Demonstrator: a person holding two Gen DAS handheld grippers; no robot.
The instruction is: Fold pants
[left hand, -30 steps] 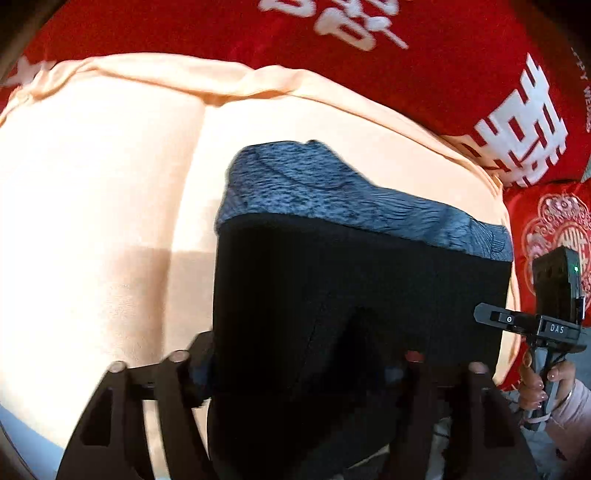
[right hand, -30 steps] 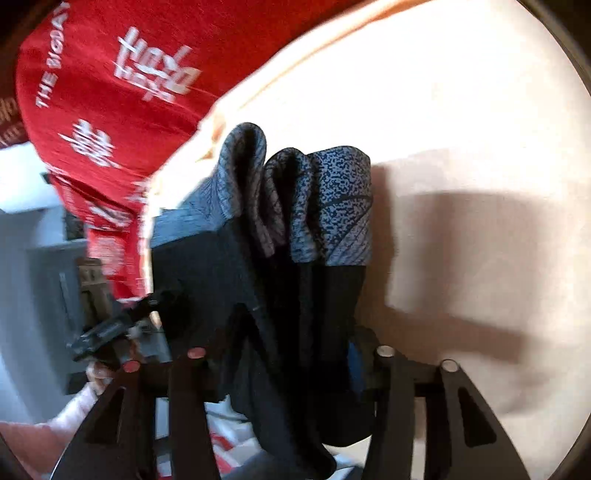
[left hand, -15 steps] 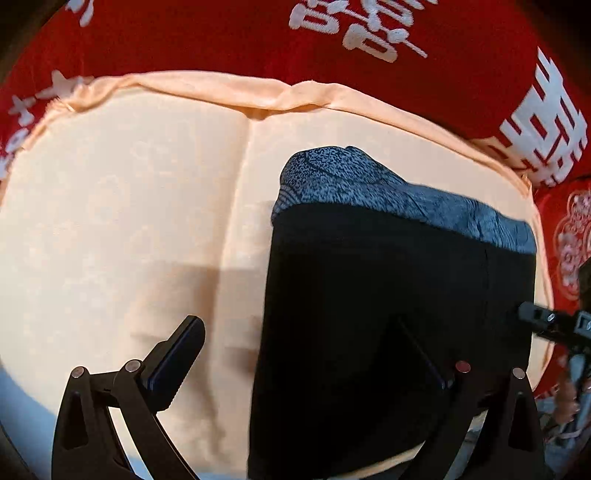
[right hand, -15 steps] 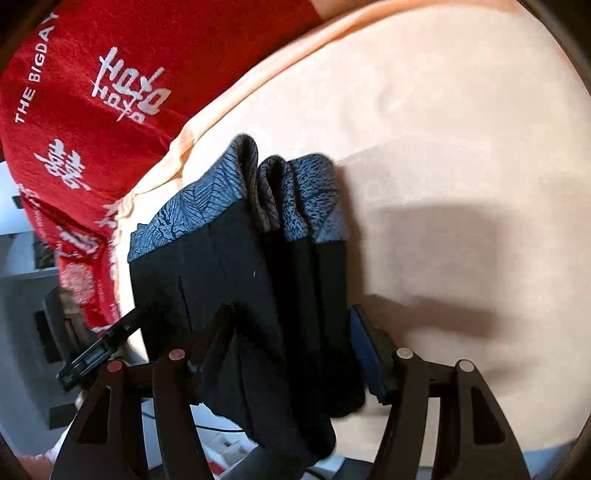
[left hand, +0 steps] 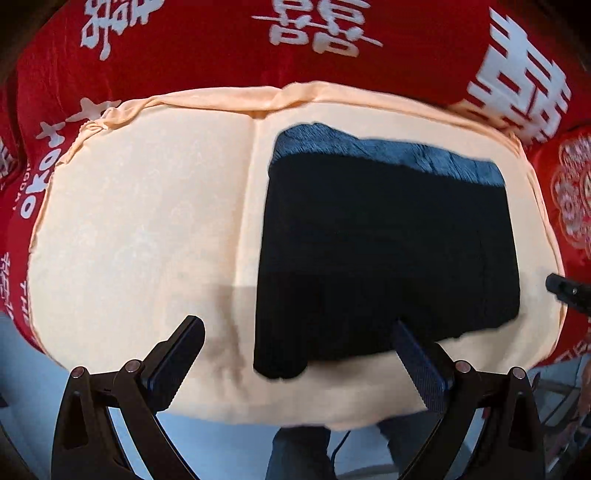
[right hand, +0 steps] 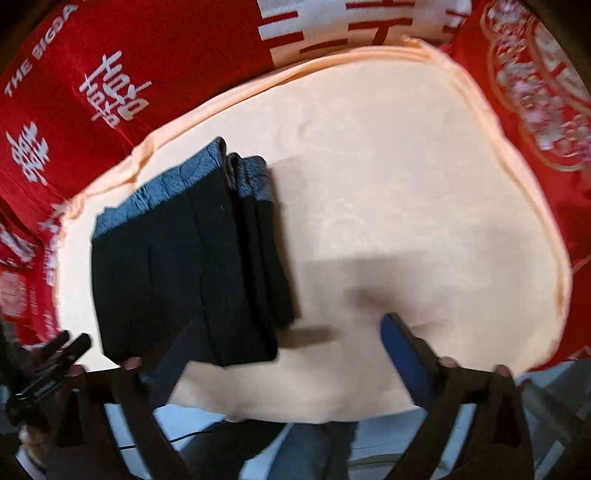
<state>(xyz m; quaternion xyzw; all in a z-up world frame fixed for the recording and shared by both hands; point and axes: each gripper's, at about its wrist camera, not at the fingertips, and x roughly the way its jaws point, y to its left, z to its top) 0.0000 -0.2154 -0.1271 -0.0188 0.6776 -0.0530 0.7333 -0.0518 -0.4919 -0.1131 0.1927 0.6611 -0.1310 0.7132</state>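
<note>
The black pants [left hand: 384, 240] with a grey patterned waistband [left hand: 388, 153] lie folded into a compact rectangle on the peach cushion [left hand: 140, 229]. In the right wrist view the pants [right hand: 184, 266] lie at the left as stacked layers. My left gripper [left hand: 299, 343] is open and empty, above the near edge of the pants. My right gripper [right hand: 284, 343] is open and empty, just off the pants' near right corner. The other gripper shows at the edge of each view [left hand: 569, 291] [right hand: 48, 365].
The peach cushion [right hand: 406, 221] rests on a red cloth with white characters [left hand: 317, 33] that surrounds it on the far and both sides. A pale floor and a person's jeans [left hand: 299, 454] show below the cushion's near edge.
Both grippers let go of the pants, opened wide and drew back and up. The folded pants now lie flat on the cushion.
</note>
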